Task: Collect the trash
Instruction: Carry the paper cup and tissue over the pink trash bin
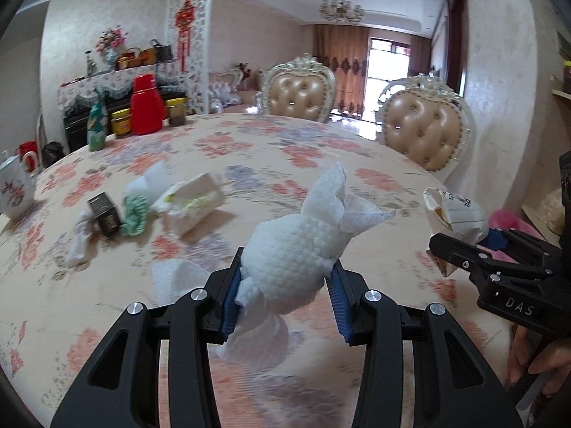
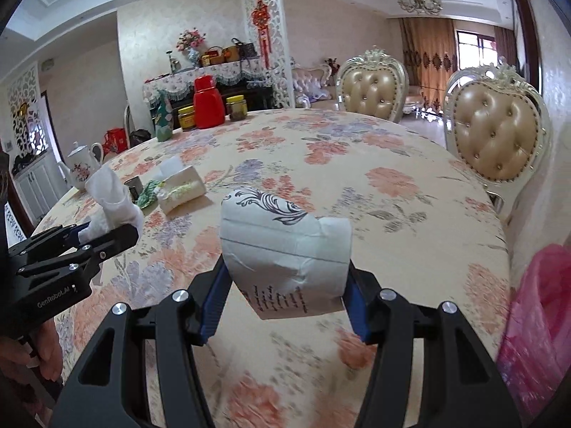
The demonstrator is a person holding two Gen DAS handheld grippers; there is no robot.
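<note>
left hand-held gripper (image 1: 287,280) clamped around a white paper towel wad (image 1: 296,249), right hand-held gripper (image 2: 285,285) around a crumpled paper cup (image 2: 282,246)

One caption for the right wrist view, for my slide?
Right claw grips a crushed paper cup above the flowered table.

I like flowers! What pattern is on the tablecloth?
The tablecloth is cream with pink and purple flowers, clearest in the right wrist view.
</note>
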